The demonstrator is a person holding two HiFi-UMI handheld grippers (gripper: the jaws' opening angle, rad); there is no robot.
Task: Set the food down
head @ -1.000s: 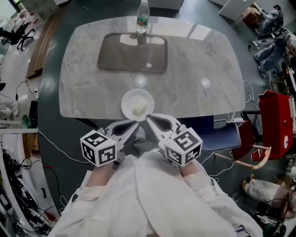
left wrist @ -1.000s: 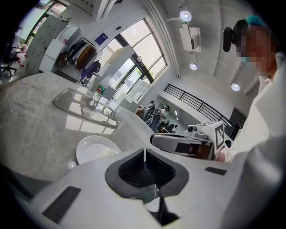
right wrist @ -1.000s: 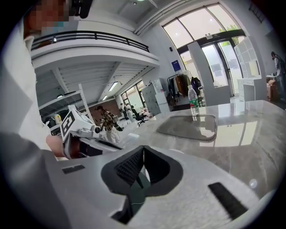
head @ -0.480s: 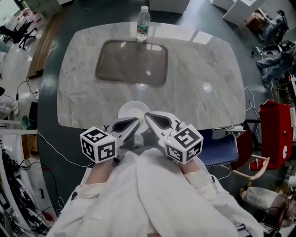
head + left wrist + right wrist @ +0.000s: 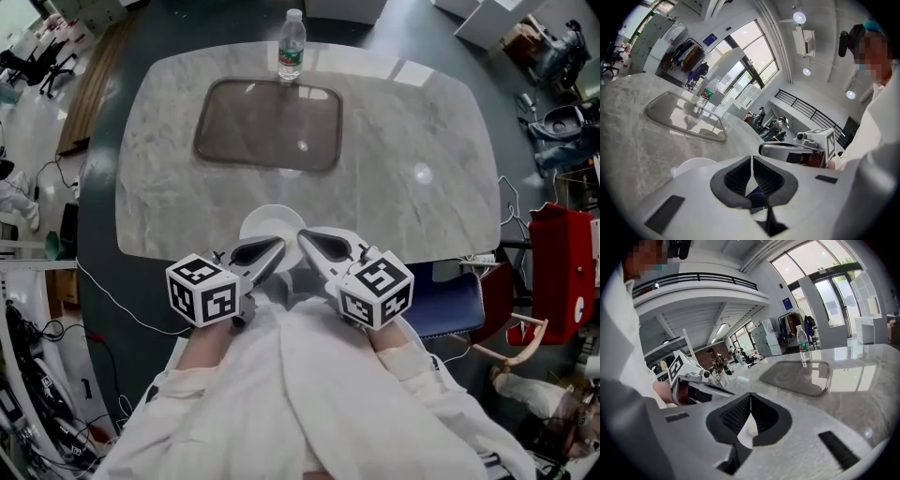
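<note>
A white plate (image 5: 265, 222) sits at the near edge of the marble table (image 5: 412, 122), partly covered by both gripper tips. A pale lump of food (image 5: 752, 431) on it shows through the gap behind the right jaws; the head view hides it. My left gripper (image 5: 275, 246) is shut with nothing between its jaws, its tip over the plate's near rim. My right gripper (image 5: 305, 236) is also shut and empty, beside the left one. The plate's rim (image 5: 691, 165) shows left of the left gripper (image 5: 751, 161). The right gripper (image 5: 750, 399) has its jaws pressed together.
A grey tray (image 5: 267, 125) lies on the far half of the table, with a water bottle (image 5: 291, 45) standing behind it. A blue seat (image 5: 450, 277) and a red chair (image 5: 558, 262) stand at the right of the table. Cables run along the floor at left.
The plate was fully visible with the food lump on it; now the two shut gripper tips overlap its near rim and hide the food in the head view.
</note>
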